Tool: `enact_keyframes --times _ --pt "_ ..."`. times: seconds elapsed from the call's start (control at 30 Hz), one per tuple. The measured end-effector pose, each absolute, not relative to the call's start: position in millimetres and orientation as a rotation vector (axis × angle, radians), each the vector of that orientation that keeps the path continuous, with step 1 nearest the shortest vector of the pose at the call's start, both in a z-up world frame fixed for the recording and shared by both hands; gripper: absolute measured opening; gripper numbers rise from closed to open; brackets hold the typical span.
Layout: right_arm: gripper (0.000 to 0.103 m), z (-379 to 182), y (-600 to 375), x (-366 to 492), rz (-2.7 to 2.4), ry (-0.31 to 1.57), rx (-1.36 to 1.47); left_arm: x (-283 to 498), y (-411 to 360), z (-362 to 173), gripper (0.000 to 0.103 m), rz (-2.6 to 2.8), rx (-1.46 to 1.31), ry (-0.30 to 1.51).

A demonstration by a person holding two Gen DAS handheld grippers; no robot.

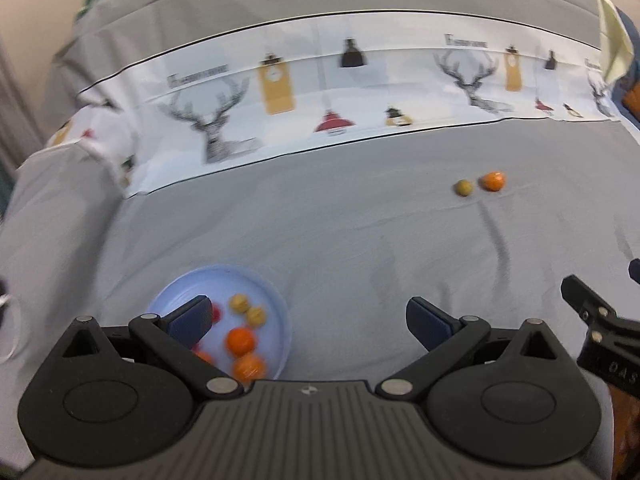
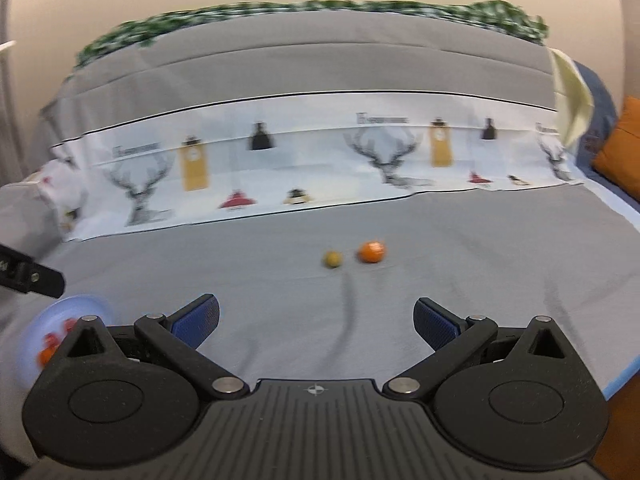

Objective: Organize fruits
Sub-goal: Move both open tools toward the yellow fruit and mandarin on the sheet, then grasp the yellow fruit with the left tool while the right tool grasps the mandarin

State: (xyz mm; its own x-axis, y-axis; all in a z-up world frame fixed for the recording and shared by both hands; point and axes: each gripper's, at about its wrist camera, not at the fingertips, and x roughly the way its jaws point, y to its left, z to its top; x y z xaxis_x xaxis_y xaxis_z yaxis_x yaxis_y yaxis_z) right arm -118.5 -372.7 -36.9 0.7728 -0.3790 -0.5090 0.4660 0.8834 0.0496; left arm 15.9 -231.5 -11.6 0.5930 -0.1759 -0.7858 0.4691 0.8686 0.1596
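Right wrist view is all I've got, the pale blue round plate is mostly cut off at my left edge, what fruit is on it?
Observer: In the left wrist view the pale blue round plate holds two orange round fruits and two small yellowish round fruits, plus something red partly hidden behind a finger.
Operator: Is the left gripper holding anything?
Observer: No, the left gripper is open and empty, with its left finger over the plate.
Operator: What's left on the cloth?
Observer: The same two you see: one small yellow-green round fruit beside one loose orange round fruit.
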Motion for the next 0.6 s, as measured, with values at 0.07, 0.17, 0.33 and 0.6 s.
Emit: enact_keyframes --times 0.07,0.17,0.33,0.6 --pt "0.102 -44 -395 -110 -0.500 0.523 0.175 25 -254 -21 0.103 -0.416 0.380 0.864" --pt "0.102 -55 -438 -97 -0.568 0.534 0.184 39 -293 -42 0.103 -0.469 0.399 0.882" --pt "0.102 -85 -508 -63 -0.618 0.559 0.165 71 -368 -85 0.103 -0.551 0.458 0.917" --pt "0.102 -166 -584 37 -0.400 0.702 0.114 159 -467 -172 0.103 -0.647 0.571 0.965"
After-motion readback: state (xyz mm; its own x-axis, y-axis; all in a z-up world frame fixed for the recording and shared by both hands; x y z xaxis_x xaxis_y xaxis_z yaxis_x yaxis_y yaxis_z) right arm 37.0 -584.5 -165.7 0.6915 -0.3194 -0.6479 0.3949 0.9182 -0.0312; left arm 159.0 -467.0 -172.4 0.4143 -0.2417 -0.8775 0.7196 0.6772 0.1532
